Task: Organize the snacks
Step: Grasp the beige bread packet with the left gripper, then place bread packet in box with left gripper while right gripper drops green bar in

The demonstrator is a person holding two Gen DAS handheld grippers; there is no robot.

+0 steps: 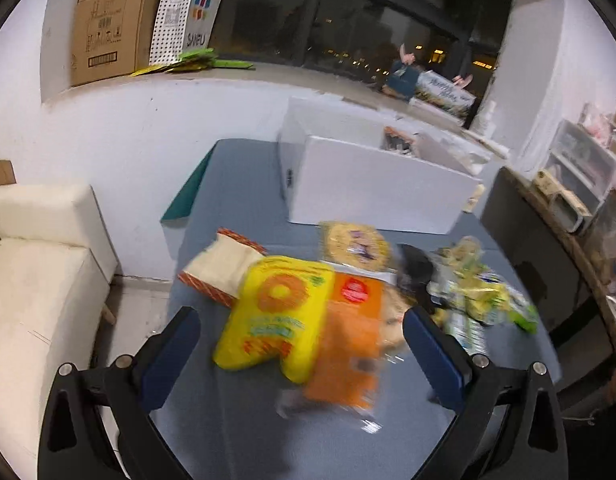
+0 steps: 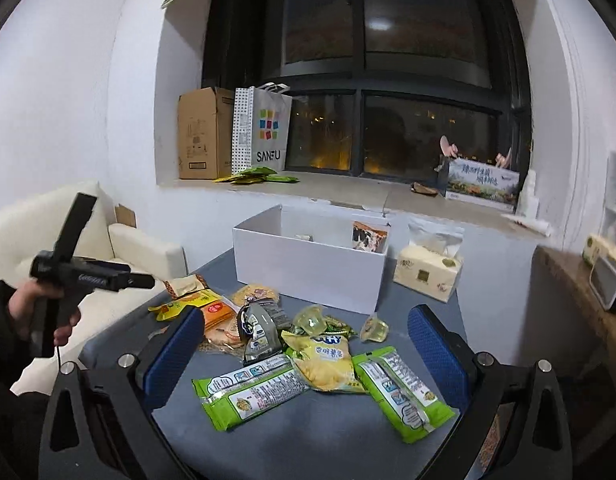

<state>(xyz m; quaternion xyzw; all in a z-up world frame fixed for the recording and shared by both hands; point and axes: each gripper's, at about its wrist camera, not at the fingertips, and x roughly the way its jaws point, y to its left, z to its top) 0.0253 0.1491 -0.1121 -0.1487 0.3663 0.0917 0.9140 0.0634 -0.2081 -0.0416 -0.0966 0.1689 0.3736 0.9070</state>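
Observation:
Snack packs lie in a heap on the grey table [image 2: 316, 432]. In the left wrist view, my left gripper [image 1: 302, 338] is open above a yellow bag [image 1: 276, 312] and an orange pack [image 1: 348, 340], holding nothing. In the right wrist view, my right gripper [image 2: 306, 354] is open and empty above a yellow chip bag [image 2: 328, 364], with green packs to its left [image 2: 252, 392] and right [image 2: 404, 388]. A white box [image 2: 308, 272] stands behind the heap with a few packs inside. The left gripper's body shows in a hand at the left [image 2: 84, 272].
A tissue pack [image 2: 428, 276] stands right of the box. A cream sofa [image 1: 36, 280] is left of the table. A cardboard box [image 2: 204, 136] and a paper bag [image 2: 268, 132] stand on the window sill. A dark counter [image 2: 580, 300] is at the right.

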